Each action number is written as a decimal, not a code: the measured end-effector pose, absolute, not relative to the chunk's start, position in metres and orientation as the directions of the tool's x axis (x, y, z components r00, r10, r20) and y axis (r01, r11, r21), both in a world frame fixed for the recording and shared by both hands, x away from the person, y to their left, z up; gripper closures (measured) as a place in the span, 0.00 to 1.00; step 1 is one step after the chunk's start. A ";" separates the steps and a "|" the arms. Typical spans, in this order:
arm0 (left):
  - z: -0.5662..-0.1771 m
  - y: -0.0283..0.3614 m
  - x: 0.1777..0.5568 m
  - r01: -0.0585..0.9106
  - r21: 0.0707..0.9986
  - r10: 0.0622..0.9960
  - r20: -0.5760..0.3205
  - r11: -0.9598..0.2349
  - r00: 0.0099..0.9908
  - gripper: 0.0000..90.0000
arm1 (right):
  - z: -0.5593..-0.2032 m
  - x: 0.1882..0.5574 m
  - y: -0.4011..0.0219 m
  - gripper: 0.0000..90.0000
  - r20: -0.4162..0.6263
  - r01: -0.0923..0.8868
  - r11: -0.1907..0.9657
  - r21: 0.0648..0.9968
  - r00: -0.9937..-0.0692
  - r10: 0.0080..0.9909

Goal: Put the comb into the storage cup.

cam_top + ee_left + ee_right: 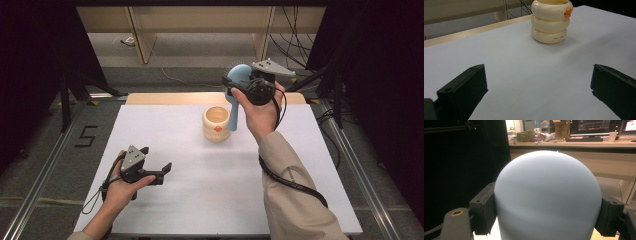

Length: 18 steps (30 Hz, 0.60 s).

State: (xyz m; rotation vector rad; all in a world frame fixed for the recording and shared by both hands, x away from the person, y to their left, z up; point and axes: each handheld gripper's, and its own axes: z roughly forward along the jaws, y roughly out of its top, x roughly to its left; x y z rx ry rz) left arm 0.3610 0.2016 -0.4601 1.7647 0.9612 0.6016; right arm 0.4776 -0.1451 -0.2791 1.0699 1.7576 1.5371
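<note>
A pale blue brush (pixel 236 87) is held up in the air above the far right part of the white table (pixel 210 200), its handle hanging down just right of a cream ringed cup (pixel 216 123). The right gripper (pixel 245 85) pinches the brush's rounded head (pixel 547 197) between its jaws. The cup stands upright at the table's far middle, an orange bump on its side. The left gripper (pixel 156 164) rests low at the near left, jaws spread wide with nothing between them.

A black figure "5" (pixel 86 136) is marked on the grey floor left of the table. Small red lettering (pixel 557 38) runs along the cream cup's (pixel 550 22) lowest ring, too small to read for certain
</note>
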 end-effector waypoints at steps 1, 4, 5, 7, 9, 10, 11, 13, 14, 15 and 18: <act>-0.460 0.202 0.361 0.332 0.925 0.828 -0.034 -0.187 0.560 0.00 | -0.279 0.478 -0.145 0.24 0.087 0.200 0.022 0.980 -0.521 0.849; -0.460 0.202 0.361 0.331 0.925 0.827 -0.033 -0.187 0.561 0.00 | -0.279 0.478 -0.145 0.24 0.087 0.194 0.018 0.981 -0.521 0.849; -0.460 0.202 0.361 0.331 0.925 0.827 -0.033 -0.187 0.561 0.00 | -0.279 0.478 -0.145 0.24 0.087 0.194 0.018 0.981 -0.521 0.849; -0.460 0.202 0.361 0.332 0.925 0.827 -0.034 -0.187 0.561 0.00 | -0.279 0.479 -0.144 0.24 0.088 0.195 0.018 0.981 -0.520 0.850; -0.460 0.201 0.361 0.332 0.924 0.827 -0.033 -0.188 0.561 0.00 | -0.280 0.481 -0.144 0.24 0.090 0.197 0.016 0.980 -0.519 0.850; -0.460 0.202 0.361 0.332 0.925 0.827 -0.033 -0.188 0.561 0.00 | -0.281 0.481 -0.144 0.24 0.090 0.197 0.016 0.980 -0.518 0.851; -0.460 0.202 0.361 0.332 0.925 0.827 -0.033 -0.188 0.561 0.00 | -0.281 0.482 -0.144 0.24 0.092 0.196 0.014 0.980 -0.519 0.850; -0.460 0.202 0.361 0.331 0.925 0.827 -0.034 -0.187 0.560 0.00 | -0.281 0.483 -0.144 0.24 0.093 0.194 0.011 0.981 -0.519 0.850; -0.460 0.202 0.361 0.332 0.925 0.828 -0.034 -0.186 0.560 0.00 | -0.281 0.483 -0.144 0.24 0.094 0.194 0.010 0.981 -0.518 0.850; -0.460 0.202 0.361 0.332 0.925 0.827 -0.034 -0.187 0.561 0.00 | -0.281 0.483 -0.144 0.24 0.094 0.194 0.010 0.981 -0.518 0.850; -0.460 0.202 0.361 0.332 0.924 0.826 -0.034 -0.188 0.562 0.00 | -0.281 0.484 -0.144 0.24 0.093 0.190 0.008 0.982 -0.519 0.850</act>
